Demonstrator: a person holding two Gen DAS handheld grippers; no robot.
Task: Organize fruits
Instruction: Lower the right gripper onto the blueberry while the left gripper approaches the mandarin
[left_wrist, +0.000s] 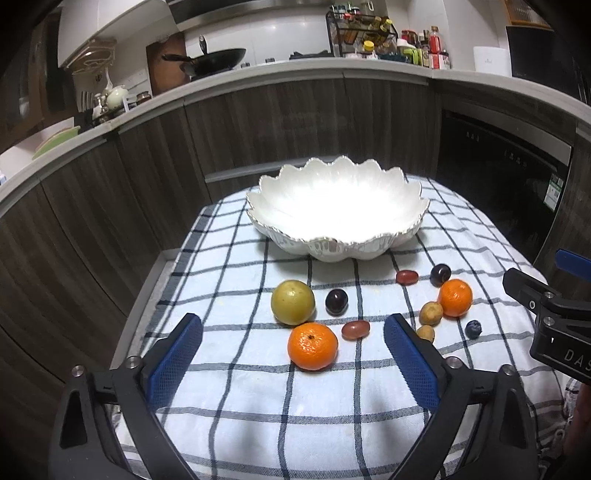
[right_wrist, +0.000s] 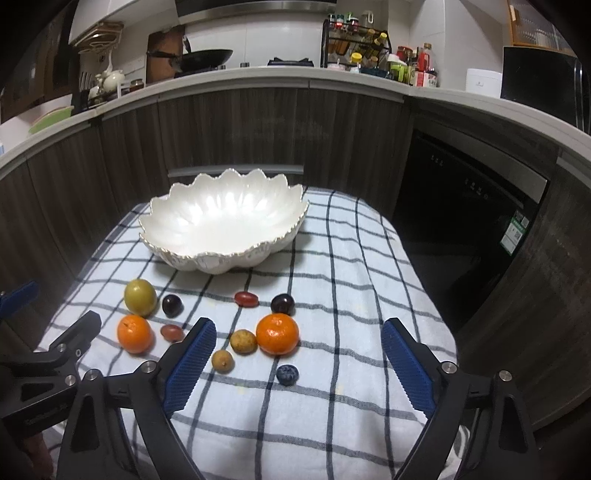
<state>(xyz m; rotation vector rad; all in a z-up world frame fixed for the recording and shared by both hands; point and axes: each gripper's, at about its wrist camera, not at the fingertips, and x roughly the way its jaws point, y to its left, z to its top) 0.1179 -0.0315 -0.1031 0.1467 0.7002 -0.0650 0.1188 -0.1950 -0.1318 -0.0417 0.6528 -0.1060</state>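
Observation:
A white scalloped bowl (left_wrist: 336, 206) (right_wrist: 221, 218) stands empty at the far end of a checked cloth (left_wrist: 258, 406). Loose fruit lies in front of it: a green-yellow round fruit (left_wrist: 293, 302) (right_wrist: 140, 297), two oranges (left_wrist: 313, 346) (right_wrist: 277, 333), dark plums (left_wrist: 336, 301) (right_wrist: 282, 303), reddish grapes (left_wrist: 355, 329) (right_wrist: 246, 298), two small tan fruits (right_wrist: 243, 341) and a blueberry (right_wrist: 287, 374). My left gripper (left_wrist: 293, 345) is open above the near orange. My right gripper (right_wrist: 299, 349) is open, with the other orange and blueberry between its fingers.
A dark wood cabinet front curves behind the table. A black oven (right_wrist: 472, 221) is at the right. The counter above holds a wok (left_wrist: 218, 59), a bottle rack (left_wrist: 364, 37) and dishes. The right gripper's body shows in the left wrist view (left_wrist: 554, 321).

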